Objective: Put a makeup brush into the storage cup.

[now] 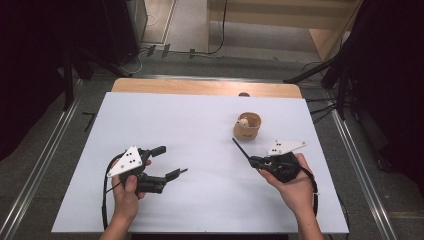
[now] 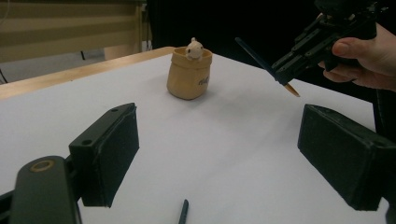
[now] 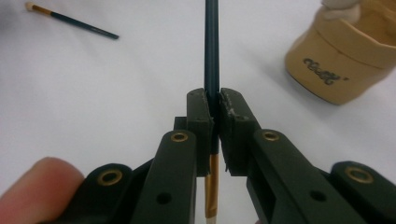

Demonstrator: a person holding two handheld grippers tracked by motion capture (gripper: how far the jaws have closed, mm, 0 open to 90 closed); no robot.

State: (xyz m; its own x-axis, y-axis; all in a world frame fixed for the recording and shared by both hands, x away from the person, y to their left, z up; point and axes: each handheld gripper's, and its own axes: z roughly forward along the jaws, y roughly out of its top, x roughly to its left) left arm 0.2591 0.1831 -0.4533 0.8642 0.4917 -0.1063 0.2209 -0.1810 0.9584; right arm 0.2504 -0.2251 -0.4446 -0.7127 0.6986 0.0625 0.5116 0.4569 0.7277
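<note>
The right gripper (image 3: 212, 107) has its jaws clamped on a dark pencil (image 3: 211, 51), lifted off the white table (image 1: 200, 130) near a tan sack-shaped pot (image 1: 247, 126). To finish well, aim the tip over the pot's mouth, then let go. The pot holds a small cream figure (image 2: 194, 48), possibly an animal. The left gripper (image 2: 219, 149) hangs wide open and empty above a second pencil (image 3: 74, 21) lying flat.

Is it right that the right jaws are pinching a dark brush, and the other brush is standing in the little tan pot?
Not quite. The right gripper does pinch a dark brush, but the other brush lies flat on the white table, not in the tan pot. The right gripper view shows it lying there; the pot holds a small pale figure.
</note>
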